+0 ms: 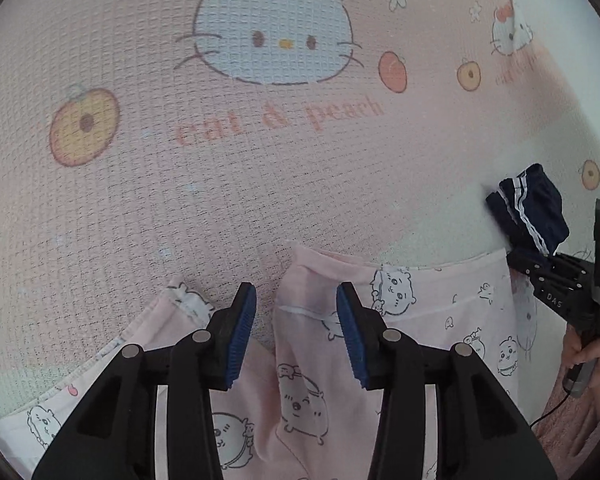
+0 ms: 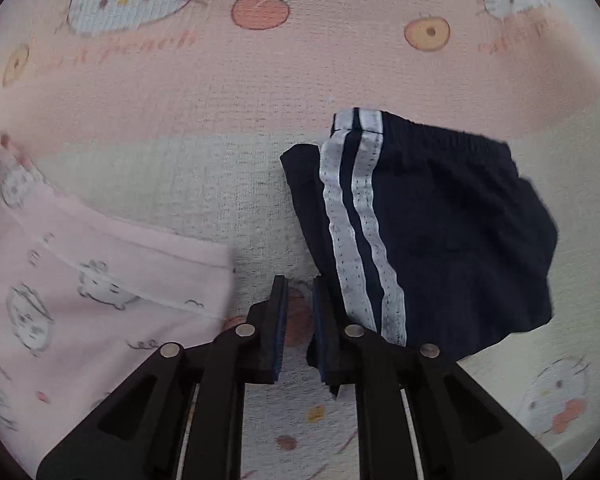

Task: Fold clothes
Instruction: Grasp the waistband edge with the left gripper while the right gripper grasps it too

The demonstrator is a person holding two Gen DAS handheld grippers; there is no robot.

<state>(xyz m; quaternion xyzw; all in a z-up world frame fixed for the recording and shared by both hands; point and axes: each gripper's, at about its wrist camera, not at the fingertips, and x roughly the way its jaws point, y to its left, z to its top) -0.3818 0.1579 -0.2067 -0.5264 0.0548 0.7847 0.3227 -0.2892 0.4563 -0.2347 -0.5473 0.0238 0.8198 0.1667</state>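
Left gripper (image 1: pixel 296 332) fingers wide apart over pink garment (image 1: pixel 440 320) edge, right gripper (image 2: pixel 299 328) fingers slightly parted, empty, beside navy shorts (image 2: pixel 440 232)

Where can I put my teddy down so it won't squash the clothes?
The big bare part of the blanket beyond the pink pajamas, up by the cat face print. A narrower strip runs between the pajamas and the navy shorts. Close to the fingers it is crowded.
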